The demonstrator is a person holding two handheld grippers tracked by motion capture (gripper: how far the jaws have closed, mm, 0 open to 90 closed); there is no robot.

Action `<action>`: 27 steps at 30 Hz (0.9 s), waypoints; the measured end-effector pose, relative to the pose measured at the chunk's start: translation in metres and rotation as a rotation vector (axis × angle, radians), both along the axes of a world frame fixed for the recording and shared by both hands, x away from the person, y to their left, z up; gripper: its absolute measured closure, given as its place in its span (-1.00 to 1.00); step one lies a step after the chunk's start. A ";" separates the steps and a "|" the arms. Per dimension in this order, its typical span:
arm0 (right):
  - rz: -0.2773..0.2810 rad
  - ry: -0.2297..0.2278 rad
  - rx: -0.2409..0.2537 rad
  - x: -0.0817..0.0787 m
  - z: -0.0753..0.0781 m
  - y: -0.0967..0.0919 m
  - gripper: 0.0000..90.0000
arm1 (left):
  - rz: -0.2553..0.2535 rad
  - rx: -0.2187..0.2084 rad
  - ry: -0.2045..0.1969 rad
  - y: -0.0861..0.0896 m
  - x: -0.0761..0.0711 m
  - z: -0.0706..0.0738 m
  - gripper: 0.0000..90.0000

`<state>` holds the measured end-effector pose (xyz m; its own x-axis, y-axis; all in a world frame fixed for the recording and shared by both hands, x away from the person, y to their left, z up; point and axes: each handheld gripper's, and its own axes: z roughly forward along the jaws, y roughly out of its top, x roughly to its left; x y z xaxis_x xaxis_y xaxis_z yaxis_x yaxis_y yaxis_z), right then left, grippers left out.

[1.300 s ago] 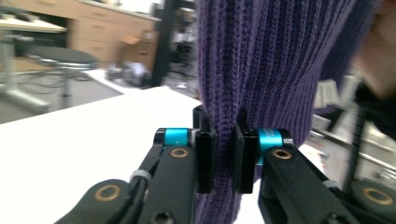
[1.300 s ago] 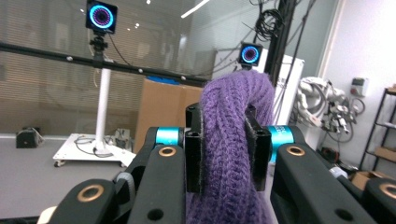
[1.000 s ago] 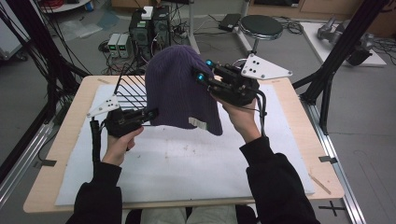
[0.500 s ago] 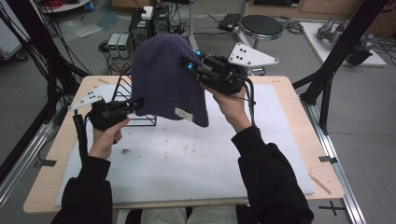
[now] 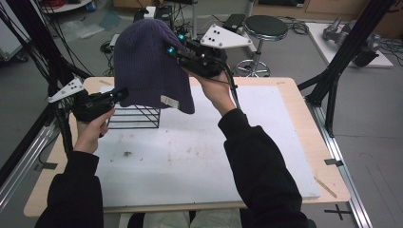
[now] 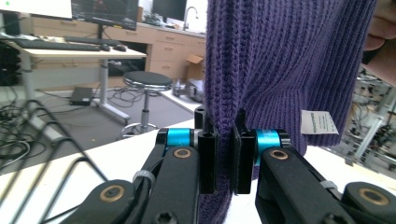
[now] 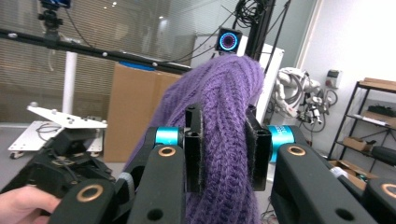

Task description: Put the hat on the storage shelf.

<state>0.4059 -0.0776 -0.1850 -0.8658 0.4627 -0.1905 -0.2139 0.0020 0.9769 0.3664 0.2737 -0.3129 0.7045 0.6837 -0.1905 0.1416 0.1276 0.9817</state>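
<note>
A purple knitted beanie with a small white label hangs in the air over the table's far left. My right gripper is shut on its upper right side; in the right gripper view a thick fold of the beanie sits pinched between the pads. My left gripper is shut on the lower left rim, and the left gripper view has the beanie's rim clamped between the jaws. A black wire rack stands on the white mat under the beanie.
The white mat covers most of the wooden table. A round stool, black frame poles and cables stand beyond the table's far edge. The person's dark sleeves reach in from the front.
Both grippers have carried the beanie to the left and a little higher, from the table's middle to above the wire rack. Both grips are unchanged.
</note>
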 end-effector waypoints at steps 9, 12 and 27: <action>-0.046 -0.019 -0.020 0.015 -0.001 0.026 0.66 | 0.068 -0.001 0.004 0.023 0.011 0.009 0.87; -0.073 -0.024 -0.033 0.022 0.000 0.032 0.66 | 0.090 0.000 -0.003 0.032 0.015 0.015 0.87; -0.130 -0.066 -0.105 0.041 0.010 0.079 0.64 | 0.168 -0.019 -0.029 0.064 0.017 0.016 0.86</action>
